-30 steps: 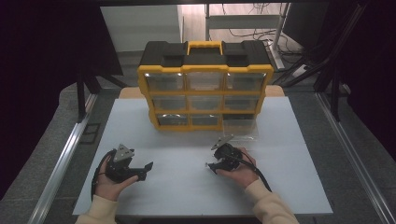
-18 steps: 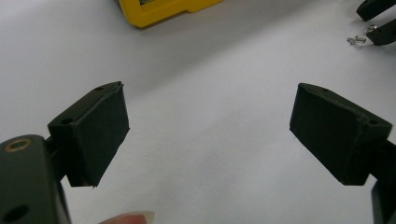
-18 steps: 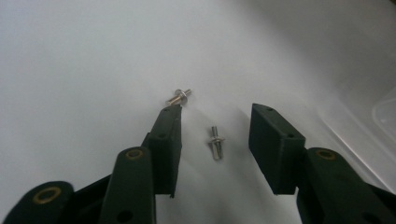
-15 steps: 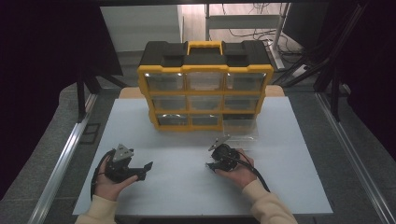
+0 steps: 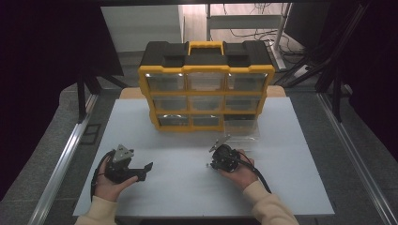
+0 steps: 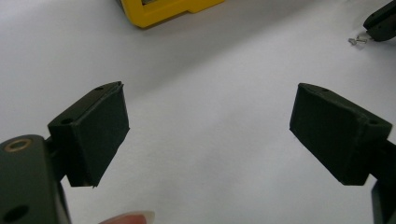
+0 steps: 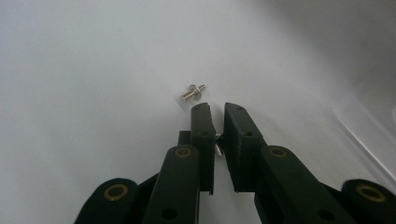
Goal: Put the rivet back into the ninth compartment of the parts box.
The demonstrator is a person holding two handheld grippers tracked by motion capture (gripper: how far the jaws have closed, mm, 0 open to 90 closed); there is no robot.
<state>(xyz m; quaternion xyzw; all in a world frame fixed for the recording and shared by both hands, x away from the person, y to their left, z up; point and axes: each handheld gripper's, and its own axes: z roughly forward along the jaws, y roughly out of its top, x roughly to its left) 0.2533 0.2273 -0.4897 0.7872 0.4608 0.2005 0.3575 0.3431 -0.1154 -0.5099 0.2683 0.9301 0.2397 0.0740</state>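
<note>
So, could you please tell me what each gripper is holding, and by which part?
The right gripper, jaws just closing, pinches a small screw across its shank. The left gripper holds nothing.

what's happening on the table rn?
A person works at a white table with a gripper in each hand. The right gripper has just been closing and now pinches a small metal screw; a second screw lies loose just beyond its tips. The left gripper hangs open over bare table. A yellow-and-black drawer organizer stands behind, one clear drawer pulled out.
</note>
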